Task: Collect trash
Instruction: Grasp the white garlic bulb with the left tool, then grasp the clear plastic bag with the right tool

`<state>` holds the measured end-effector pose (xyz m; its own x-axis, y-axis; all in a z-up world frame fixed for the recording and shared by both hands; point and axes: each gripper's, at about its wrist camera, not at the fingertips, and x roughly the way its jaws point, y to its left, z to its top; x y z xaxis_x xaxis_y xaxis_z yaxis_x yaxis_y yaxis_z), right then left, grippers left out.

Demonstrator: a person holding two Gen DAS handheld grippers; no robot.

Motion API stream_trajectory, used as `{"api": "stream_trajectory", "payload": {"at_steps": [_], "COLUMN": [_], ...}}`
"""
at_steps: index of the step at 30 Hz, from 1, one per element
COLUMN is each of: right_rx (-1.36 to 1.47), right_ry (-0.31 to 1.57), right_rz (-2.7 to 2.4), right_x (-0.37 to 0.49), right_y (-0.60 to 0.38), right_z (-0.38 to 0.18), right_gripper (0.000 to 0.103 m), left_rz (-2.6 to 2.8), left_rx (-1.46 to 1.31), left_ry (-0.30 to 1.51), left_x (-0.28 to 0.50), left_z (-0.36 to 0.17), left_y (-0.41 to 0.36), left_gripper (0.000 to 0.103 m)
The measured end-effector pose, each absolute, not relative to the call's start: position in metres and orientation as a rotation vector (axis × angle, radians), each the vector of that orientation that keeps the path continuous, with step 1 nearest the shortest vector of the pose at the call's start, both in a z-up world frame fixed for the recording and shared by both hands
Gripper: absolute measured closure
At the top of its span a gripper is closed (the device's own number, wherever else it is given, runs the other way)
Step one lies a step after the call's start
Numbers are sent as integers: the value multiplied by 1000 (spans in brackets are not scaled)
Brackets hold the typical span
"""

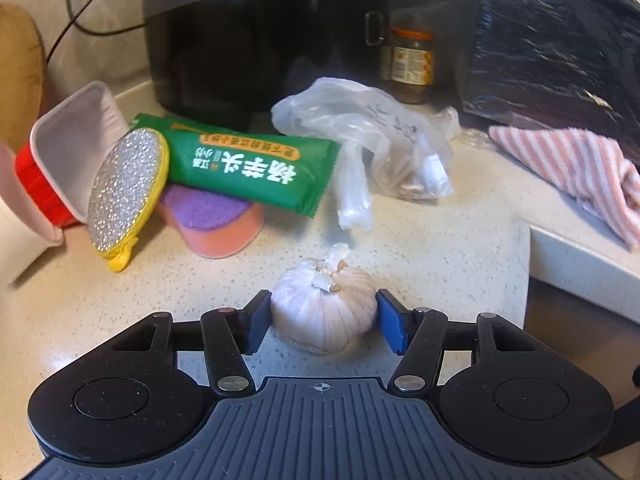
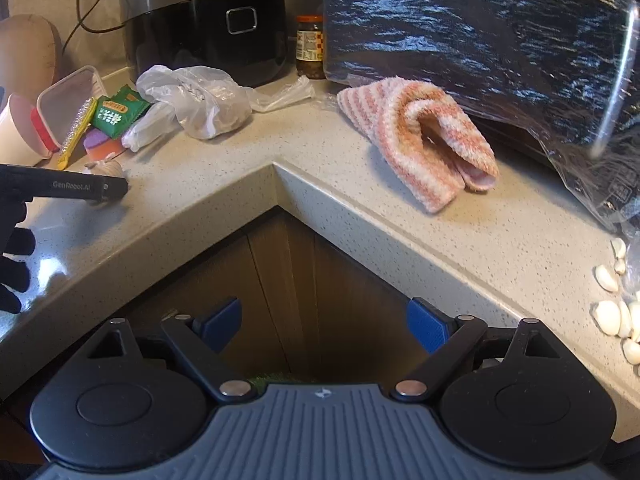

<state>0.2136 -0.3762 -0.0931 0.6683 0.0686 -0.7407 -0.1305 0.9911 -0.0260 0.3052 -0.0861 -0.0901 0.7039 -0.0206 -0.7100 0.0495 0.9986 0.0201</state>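
The speckled tabletop (image 1: 120, 320) wraps an inner corner with a sharp drop to the cabinet below, and that edge is the widest hazard: anything nudged off it falls out of reach. Against the black cooker (image 1: 264, 52) lies the likely trash, a crumpled clear plastic bag (image 1: 368, 136) and a green snack wrapper (image 1: 248, 168) leaning on sponges, both light and slippery, so a grasp could skid them or drag the neighbours along. The left gripper (image 1: 324, 320) stands wide with a garlic bulb (image 1: 324, 312) between its fingers, the pads apparently not pressing; the round bulb may roll toward the edge if bumped. The right gripper (image 2: 324, 324) hangs wide and empty over the corner gap, near loose garlic cloves (image 2: 612, 312) it could scatter.
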Motion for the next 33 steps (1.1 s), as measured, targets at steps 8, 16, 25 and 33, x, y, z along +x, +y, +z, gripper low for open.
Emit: {"api": "stream_trajectory", "payload": {"at_steps": [8, 16, 25, 33], "right_rx": [-107, -62, -120, -95], "right_ry": [733, 650, 738, 843], "right_rz": [192, 424, 433, 492], "right_x": [242, 351, 444, 436], "right_y": [-364, -289, -203, -198], "right_z": [-68, -32, -67, -72], "right_gripper": [13, 13, 13, 85], "left_rz": [-44, 88, 309, 386], "left_rx": [-165, -310, -377, -453], "left_ry": [829, 753, 745, 718], "left_x": [279, 197, 104, 71], "left_z": [-73, -36, -18, -18], "left_y": [-56, -4, 33, 53], "left_gripper": [41, 41, 41, 41]}}
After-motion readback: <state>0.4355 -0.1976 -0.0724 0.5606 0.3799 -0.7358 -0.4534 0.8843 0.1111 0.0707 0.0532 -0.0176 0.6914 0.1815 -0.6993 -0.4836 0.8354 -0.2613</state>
